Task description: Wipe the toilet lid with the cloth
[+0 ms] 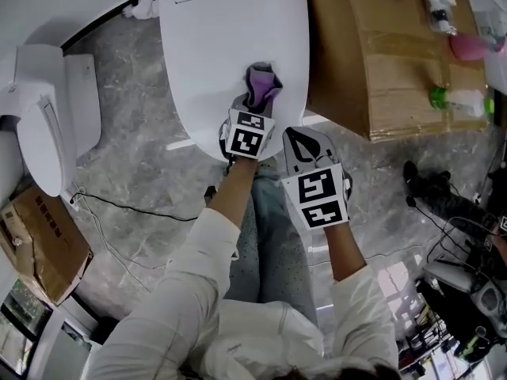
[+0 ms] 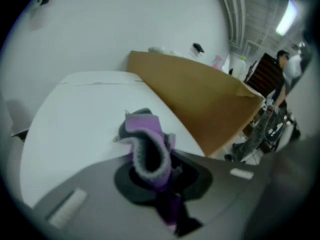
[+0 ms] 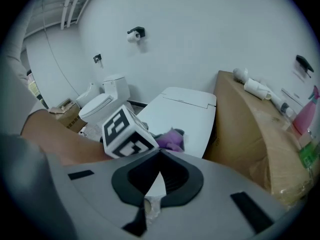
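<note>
Grey marbled floor tiles (image 1: 135,172) and plain white walls surround the toilet. On it, the purple cloth with a fuzzy grey edge (image 1: 262,84) is bunched up between the jaws of the left gripper (image 1: 257,101), which are clamped on it. The cloth sticks out past the tips and rests on the closed white toilet lid (image 1: 222,46). In the left gripper view the cloth (image 2: 147,146) rises from the dark pads of the left gripper (image 2: 155,169), and the lid (image 2: 80,114) spreads ahead and to its left.

The right gripper (image 1: 302,144) hangs just beside the left one, on its right and nearer the person, off the lid's front corner. Its jaws are pressed together with nothing gripped. In its own view the tips (image 3: 159,156) meet, and the left gripper's marker cube (image 3: 125,134) sits just ahead with the cloth (image 3: 172,139) beyond.

A large brown cardboard box (image 1: 372,54) stands right of both grippers, against the toilet. A pink spray bottle (image 1: 473,47) lies on its far side. A second white toilet (image 1: 40,109) stands well left of the left gripper, and a thin black cable (image 1: 135,209) trails across the floor on that side.
</note>
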{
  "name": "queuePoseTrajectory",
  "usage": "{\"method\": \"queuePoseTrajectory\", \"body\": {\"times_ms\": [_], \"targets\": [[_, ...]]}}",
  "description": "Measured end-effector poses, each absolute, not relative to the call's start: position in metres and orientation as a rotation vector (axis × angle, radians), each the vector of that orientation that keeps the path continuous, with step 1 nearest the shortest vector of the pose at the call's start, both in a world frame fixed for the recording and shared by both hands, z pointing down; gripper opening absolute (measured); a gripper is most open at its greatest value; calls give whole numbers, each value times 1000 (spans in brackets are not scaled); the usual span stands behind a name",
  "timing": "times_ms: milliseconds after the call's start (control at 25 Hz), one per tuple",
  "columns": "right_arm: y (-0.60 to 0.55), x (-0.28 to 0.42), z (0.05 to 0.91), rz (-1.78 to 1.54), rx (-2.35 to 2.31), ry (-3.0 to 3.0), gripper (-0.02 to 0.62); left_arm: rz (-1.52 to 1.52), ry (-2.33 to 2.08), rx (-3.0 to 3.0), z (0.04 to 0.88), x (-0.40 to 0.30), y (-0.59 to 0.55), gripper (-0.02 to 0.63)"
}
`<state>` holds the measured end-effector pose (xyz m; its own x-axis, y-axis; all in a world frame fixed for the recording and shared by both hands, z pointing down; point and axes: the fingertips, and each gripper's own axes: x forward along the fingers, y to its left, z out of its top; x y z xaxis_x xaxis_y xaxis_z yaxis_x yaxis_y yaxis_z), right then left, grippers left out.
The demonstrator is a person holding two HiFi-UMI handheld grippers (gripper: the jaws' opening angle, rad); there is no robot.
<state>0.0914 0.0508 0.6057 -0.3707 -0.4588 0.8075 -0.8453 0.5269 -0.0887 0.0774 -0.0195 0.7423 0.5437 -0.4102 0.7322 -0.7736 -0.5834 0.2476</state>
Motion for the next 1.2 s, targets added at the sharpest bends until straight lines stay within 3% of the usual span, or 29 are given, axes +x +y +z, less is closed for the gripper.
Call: {"method": "queuePoseTrajectory", "body": {"times_ms": [120, 240, 600, 800, 1200], "targets": [[59, 104, 602, 664, 1080, -1994, 14, 811, -896, 2216, 742, 119, 7, 48], [64, 112, 597, 670, 1090, -1995, 14, 775, -840, 2212, 741, 118, 34, 48], [63, 87, 602, 721, 1067, -2045, 14, 792, -1038, 2120, 750, -22, 75, 48], [67, 80, 605, 746, 1060, -2044, 14, 770, -1152, 2008, 751, -57, 80, 48], [73, 103, 593, 770, 1139, -2004, 14, 696, -981, 2066, 709, 31, 78, 48]]}}
